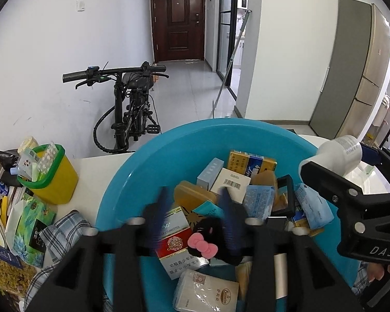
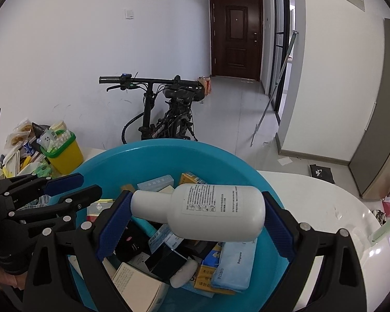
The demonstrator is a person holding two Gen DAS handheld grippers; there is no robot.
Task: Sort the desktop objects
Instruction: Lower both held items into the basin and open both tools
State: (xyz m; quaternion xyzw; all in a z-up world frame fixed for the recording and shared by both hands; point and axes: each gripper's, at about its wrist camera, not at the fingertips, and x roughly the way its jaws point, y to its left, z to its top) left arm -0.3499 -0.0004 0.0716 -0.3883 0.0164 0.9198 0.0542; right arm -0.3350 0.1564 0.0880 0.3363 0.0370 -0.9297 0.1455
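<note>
A blue basin (image 1: pixel 143 171) on the white table holds several boxes, cigarette packs and tissue packs. My left gripper (image 1: pixel 195 205) hangs over the basin with blue fingers (image 1: pixel 160 213) apart; a black fuzzy hair clip with a pink bow (image 1: pixel 208 236) sits between them, grip unclear. My right gripper (image 2: pixel 197 215) is shut on a white bottle (image 2: pixel 208 213), held sideways above the basin (image 2: pixel 104 161). The bottle (image 1: pixel 340 153) and right gripper (image 1: pixel 361 208) also show in the left wrist view. The left gripper (image 2: pixel 65 189) shows at left in the right wrist view.
A yellow bin with a green rim (image 1: pixel 52 176) holds small packets, left of the basin. Snack bags, a green pouch (image 1: pixel 28 223) and a checked cloth (image 1: pixel 62 228) crowd the table's left. A folding bike (image 1: pixel 132 104) stands by the wall behind.
</note>
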